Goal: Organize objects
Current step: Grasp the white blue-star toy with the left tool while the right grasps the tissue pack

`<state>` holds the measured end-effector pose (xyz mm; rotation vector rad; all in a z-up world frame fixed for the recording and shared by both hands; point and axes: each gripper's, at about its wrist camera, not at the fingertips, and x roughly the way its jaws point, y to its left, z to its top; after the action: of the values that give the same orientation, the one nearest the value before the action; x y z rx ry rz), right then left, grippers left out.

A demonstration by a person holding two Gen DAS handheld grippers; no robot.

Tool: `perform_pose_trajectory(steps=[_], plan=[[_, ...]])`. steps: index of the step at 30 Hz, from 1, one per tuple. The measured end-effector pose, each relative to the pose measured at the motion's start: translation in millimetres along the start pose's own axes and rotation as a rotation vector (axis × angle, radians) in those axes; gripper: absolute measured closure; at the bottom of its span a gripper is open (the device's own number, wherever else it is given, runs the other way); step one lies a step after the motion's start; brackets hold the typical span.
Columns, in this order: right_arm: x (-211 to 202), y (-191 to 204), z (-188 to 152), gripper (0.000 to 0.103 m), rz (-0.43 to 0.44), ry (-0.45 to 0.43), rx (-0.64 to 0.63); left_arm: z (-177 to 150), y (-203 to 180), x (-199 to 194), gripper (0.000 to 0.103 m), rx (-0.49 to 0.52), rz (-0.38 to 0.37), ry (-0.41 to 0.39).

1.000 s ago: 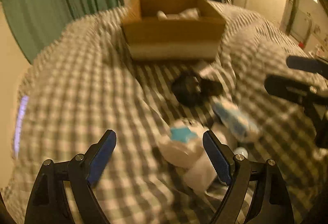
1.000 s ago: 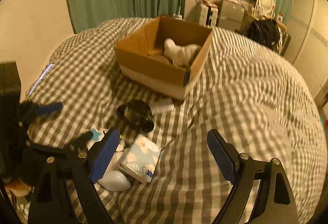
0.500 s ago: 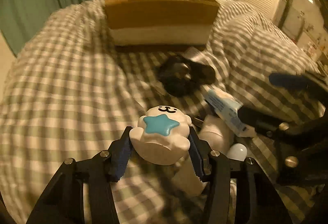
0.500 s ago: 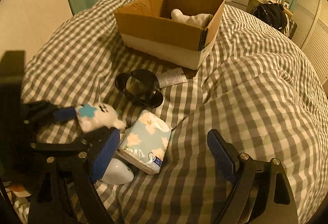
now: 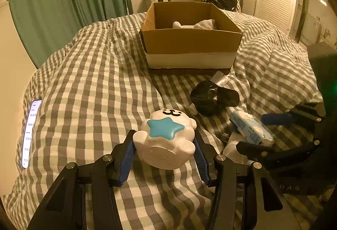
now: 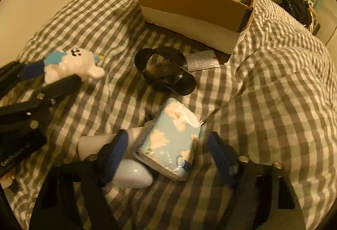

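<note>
Left gripper [image 5: 164, 152] clamped on a white cat-face toy [image 5: 166, 139] with a blue star on top, both blue pads pressed against its flanks. Toy held above the checked duvet [image 5: 90, 86], face turned away from the wrist toward the cardboard box [image 5: 190, 40]; long axis roughly along the fingers. Seen from the right wrist, the same toy [image 6: 73, 62] pinched at far left, its rounded stub feet jutting to the right.

Right gripper [image 6: 168, 158] spread wide around a pale blue tissue pack [image 6: 170, 139], the pads standing beside its sides; contact cannot be told, as the fingers are blurred. Pack lying flat on the duvet, long axis along the fingers, torn white opening at the far end. Just beside its left edge, touching, a white tapered bottle [image 6: 101, 143] and a glossy white egg-shaped object [image 6: 132, 175].

Beyond the pack, a black plastic ring-shaped holder [image 6: 166, 71] lying on the duvet, and next to it a small printed sachet [image 6: 202, 60] against the foot of the box. Box open at the top, a white soft item [image 5: 195, 24] inside. Bare duvet stretching left of the toy up to the box; a lit phone [image 5: 30, 133] at the far left edge of the bed.
</note>
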<state>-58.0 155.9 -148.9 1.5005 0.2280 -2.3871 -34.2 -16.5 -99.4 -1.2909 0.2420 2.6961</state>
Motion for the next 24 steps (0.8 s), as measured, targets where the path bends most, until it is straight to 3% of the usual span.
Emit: perform_pose_trajectory(steps=[2,8,14,24], plan=[[-1.8,-1.5,-0.3,0.055,0.033,-0.001,0.012,-0.2,-3.1,-0.9,0.050,0.000,0.001,-0.005],[-15.5,1.0,-1.5,0.073,-0.010,-0.032,0.010,-1.4,-4.2,-11.6,0.050,-0.004,-0.001,-0.019],[-45.0,6.0,-0.3,0.075,-0.048,-0.107,-0.021,1.8,-5.9,-31.3,0.050,-0.010,-0.014,-0.044],[-114.6,23.2,16.4,0.076,-0.110,-0.270,-0.082,29.3,-6.7,-82.5,0.050,0.007,0.007,-0.172]])
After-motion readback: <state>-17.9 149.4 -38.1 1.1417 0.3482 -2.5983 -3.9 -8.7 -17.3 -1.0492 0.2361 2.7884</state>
